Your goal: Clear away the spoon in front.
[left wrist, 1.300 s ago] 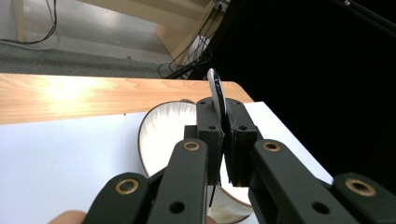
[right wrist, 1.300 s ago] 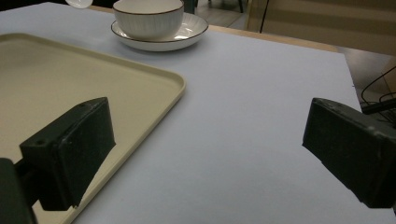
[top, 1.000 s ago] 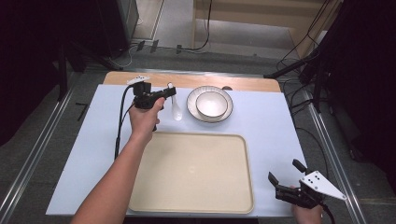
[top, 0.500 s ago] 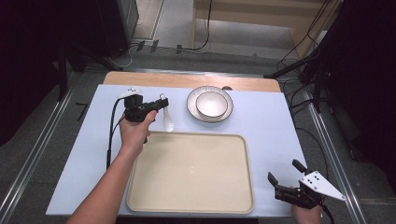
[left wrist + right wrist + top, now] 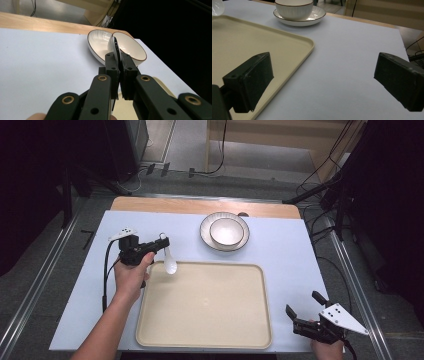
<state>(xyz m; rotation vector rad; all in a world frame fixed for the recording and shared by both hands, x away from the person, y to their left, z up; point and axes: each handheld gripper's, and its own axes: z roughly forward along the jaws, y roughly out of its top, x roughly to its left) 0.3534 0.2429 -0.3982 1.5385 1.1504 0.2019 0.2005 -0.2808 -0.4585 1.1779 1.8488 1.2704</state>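
Now the left gripper [image 5: 161, 243] clamps a white spoon [image 5: 169, 261], bowl hanging over the tray's [image 5: 250, 340] far-left corner; right gripper [image 5: 306, 314] gapes empty.

Even overhead light brightens the table [image 5: 75, 310], surroundings stay dark, close fingers [image 5: 249, 82] look blurred.

A white bowl [image 5: 226, 231] sits on a white plate [image 5: 207, 236] near the far edge of the tabletop [image 5: 300, 255]. Close to them lies a large beige tray [image 5: 220, 320], and black cables [image 5: 320, 190] run over the floor behind.
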